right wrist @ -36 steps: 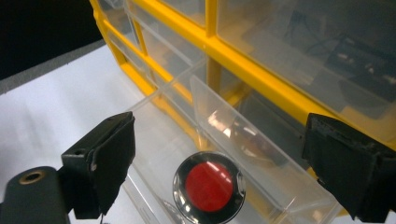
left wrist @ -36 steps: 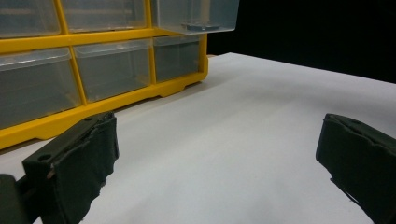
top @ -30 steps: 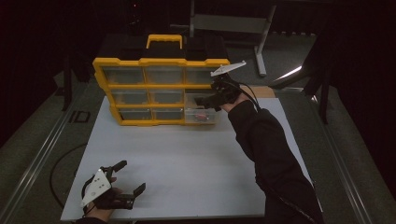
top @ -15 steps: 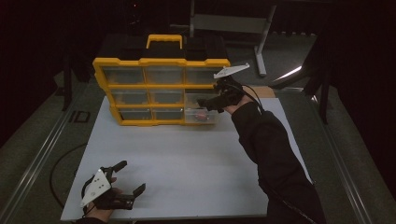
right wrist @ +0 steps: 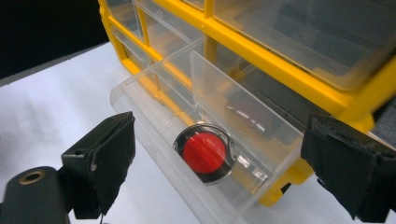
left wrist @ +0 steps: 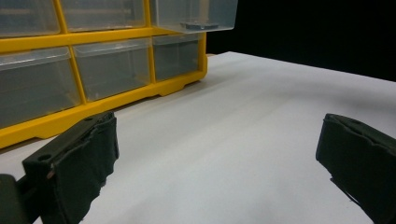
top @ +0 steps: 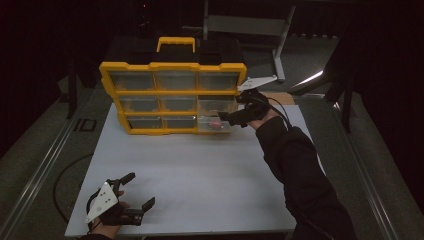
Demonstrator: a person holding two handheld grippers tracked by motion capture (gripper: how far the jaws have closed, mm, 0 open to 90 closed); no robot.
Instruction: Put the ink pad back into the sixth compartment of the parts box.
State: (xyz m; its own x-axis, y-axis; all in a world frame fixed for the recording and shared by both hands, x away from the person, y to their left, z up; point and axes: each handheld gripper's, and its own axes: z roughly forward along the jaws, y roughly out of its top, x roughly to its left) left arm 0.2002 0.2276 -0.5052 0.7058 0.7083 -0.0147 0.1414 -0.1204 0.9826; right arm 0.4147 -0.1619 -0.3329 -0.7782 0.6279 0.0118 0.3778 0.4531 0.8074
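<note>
Right claw (right wrist: 219, 163) jaws apart over open drawer (right wrist: 205, 140) of organizer (top: 172, 95), red part (right wrist: 204, 153) inside; next likely push drawer shut; left claw (top: 135, 197) apart, idle on table (top: 200, 165)

Organizer frame (top: 172, 92): yellow plastic, smooth, slight sheen; drawers clear glossy plastic, pulled-out drawer (right wrist: 205, 154) transparent with reflections; red button (right wrist: 204, 152) matt red plastic in a shiny metal ring; worktop (top: 200, 175) white, matt, smooth; right claw (right wrist: 219, 172) pads black, matt, rough-edged, like foam rubber.
</note>
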